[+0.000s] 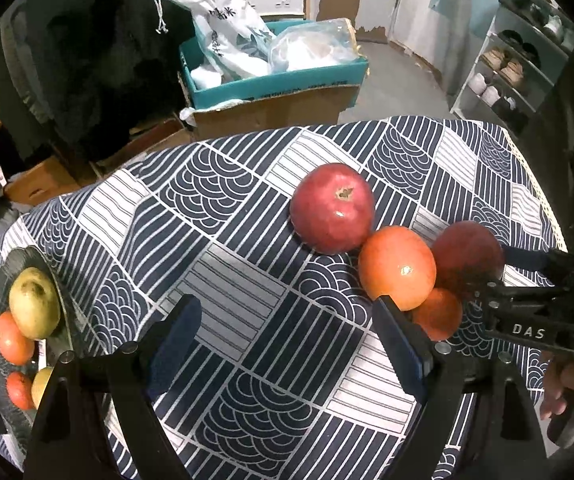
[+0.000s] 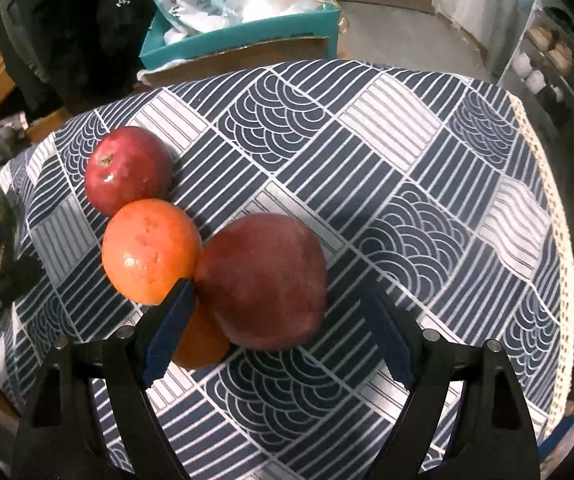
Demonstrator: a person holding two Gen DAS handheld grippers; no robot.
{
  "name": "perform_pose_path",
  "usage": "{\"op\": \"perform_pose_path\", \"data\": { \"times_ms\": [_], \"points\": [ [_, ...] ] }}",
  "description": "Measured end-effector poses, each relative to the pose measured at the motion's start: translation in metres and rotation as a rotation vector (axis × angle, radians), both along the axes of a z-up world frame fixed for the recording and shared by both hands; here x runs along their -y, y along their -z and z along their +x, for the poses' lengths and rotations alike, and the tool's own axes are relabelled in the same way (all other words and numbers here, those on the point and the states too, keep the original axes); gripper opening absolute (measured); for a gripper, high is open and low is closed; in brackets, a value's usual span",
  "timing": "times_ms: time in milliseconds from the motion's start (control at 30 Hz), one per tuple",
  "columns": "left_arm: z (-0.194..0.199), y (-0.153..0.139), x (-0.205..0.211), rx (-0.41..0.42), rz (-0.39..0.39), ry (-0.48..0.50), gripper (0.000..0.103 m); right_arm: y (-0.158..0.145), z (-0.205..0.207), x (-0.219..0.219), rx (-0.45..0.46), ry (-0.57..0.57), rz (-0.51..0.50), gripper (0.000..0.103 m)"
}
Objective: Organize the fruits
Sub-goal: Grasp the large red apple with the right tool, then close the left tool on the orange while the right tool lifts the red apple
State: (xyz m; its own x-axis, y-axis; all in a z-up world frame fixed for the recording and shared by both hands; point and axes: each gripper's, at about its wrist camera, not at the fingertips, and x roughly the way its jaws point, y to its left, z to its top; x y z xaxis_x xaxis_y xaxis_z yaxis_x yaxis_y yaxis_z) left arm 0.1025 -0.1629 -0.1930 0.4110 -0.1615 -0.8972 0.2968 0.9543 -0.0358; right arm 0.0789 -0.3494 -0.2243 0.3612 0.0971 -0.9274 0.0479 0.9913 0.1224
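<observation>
Toward the right edge of the table (image 2: pixel 407 128), four fruits touching in a cluster: dark red apple (image 2: pixel 263 280) between the wide, empty jaws of the right gripper (image 2: pixel 275 340), clear of both pads, closer to the left one. Bright red apple (image 2: pixel 127 170), large orange (image 2: pixel 151 250) and small orange (image 2: pixel 199 340) beside it. Left gripper (image 1: pixel 287 340) likewise wide and empty, farther off. Only in the left wrist view: dark plate (image 1: pixel 11 268) at the left edge, already holding fruit.

My right gripper (image 2: pixel 283 330) open over dark red apple (image 2: pixel 265 280) | orange (image 2: pixel 151 250) touching its left | patterned tablecloth (image 2: pixel 427 200)
</observation>
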Motion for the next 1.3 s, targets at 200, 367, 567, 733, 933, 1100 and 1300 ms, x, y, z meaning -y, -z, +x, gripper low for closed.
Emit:
{"op": "perform_pose_path", "data": {
  "times_ms": [200,367,567,733,933,1100,1300],
  "points": [
    [-0.001,0.005,0.003,-0.021,-0.021,0.007,0.088,0.012,0.006,0.002,-0.023,0.022,0.061,0.074],
    [0.000,0.005,0.013,-0.039,-0.048,0.020,0.088,0.009,0.005,0.007,-0.023,0.057,0.072,0.072],
    [0.004,0.009,0.033,-0.058,-0.052,0.045,0.088,-0.007,0.000,0.016,0.030,0.092,-0.037,0.072],
    [0.009,0.015,0.048,-0.075,-0.089,0.034,0.088,-0.017,-0.005,0.030,0.075,0.155,-0.075,0.072],
    [0.016,0.029,0.064,-0.114,-0.106,0.017,0.088,-0.017,-0.010,0.042,0.075,0.201,-0.083,0.072],
    [0.022,0.040,0.073,-0.154,-0.106,0.019,0.088,-0.015,-0.014,0.051,0.071,0.227,-0.053,0.072],
    [0.030,0.049,0.078,-0.180,-0.104,0.012,0.086,-0.013,-0.013,0.050,0.063,0.222,-0.057,0.072]
  ]
}}
